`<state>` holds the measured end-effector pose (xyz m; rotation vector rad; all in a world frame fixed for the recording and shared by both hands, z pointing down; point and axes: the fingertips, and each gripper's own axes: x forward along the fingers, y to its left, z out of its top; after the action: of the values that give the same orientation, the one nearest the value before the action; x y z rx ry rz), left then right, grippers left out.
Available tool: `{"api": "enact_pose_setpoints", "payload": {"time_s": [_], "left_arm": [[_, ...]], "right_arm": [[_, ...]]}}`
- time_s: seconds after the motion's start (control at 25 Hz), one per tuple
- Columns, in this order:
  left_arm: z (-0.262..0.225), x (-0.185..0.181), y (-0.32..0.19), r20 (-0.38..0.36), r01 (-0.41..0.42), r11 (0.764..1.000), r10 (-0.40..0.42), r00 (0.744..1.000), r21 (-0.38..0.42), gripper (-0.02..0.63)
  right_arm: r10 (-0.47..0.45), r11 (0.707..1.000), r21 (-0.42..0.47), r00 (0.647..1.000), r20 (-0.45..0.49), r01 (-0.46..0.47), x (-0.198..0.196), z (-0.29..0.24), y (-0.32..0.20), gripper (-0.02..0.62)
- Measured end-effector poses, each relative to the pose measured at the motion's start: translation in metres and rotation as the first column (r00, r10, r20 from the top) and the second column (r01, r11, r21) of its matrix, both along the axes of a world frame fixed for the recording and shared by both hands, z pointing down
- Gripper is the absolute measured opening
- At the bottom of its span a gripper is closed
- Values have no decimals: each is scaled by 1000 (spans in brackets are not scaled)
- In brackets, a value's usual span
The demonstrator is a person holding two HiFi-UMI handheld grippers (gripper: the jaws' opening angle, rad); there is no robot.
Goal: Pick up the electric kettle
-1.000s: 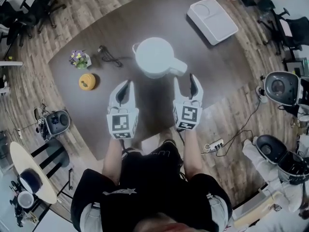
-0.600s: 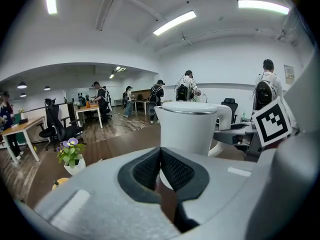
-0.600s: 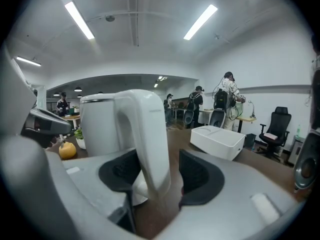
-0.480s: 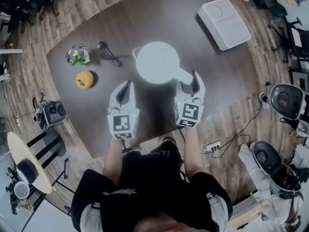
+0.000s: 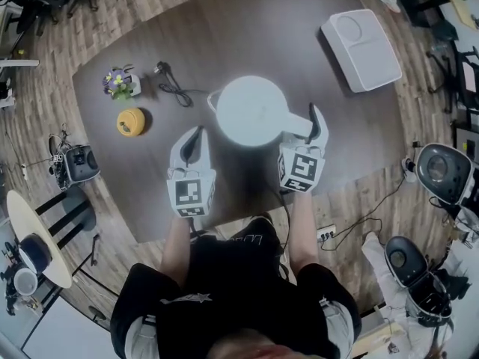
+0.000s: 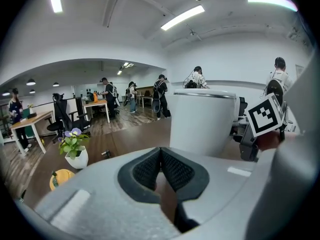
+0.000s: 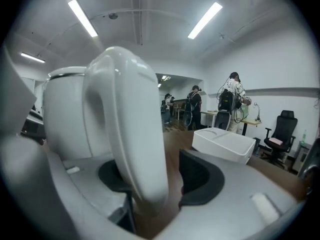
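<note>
The white electric kettle (image 5: 251, 109) stands in the middle of the dark table (image 5: 247, 21), its handle (image 5: 299, 125) pointing right and toward me. My right gripper (image 5: 308, 123) is open, with the handle (image 7: 127, 134) standing between its jaws (image 7: 160, 179); the left pad is close against it and a gap shows at the right pad. My left gripper (image 5: 194, 137) hovers just left of and nearer than the kettle body (image 6: 202, 121), shut with its pads meeting (image 6: 161, 159) on nothing.
A white rectangular box (image 5: 361, 48) lies at the table's far right. At the left are a small flower pot (image 5: 120, 83), a yellow round object (image 5: 132, 120) and a black cable (image 5: 174, 88). The table's near edge runs just below the grippers.
My right gripper has moved forward and now straddles the kettle handle, which lay ahead of it before. The left gripper has stayed roughly where it was.
</note>
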<state>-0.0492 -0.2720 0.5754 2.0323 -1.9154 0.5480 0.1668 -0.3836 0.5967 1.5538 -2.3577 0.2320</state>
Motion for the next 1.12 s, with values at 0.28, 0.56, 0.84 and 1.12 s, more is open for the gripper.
{"api": "enact_pose_setpoints", "payload": {"time_s": [0.28,0.56,0.84,1.12], "left_arm": [[12,-8,-8,-7,42,999,-42,999,-15,9],[24,-10,-5,-13,71,997,-71,997,-33,9],[30,-12,3,-10,89,995,-90,996,-41,9],[21,-10,11,-3,97,995,-97,995,-29,9]], "right_arm": [[-33,999,24,999,-17,33,-6,2,-25,195],[-24,998,53,999,-47,27,-13,5,-34,57],[-28,996,76,996,-86,35,-14,7,-36,14],[2,993,121,997,-82,8,-14,-2,-37,9]]}}
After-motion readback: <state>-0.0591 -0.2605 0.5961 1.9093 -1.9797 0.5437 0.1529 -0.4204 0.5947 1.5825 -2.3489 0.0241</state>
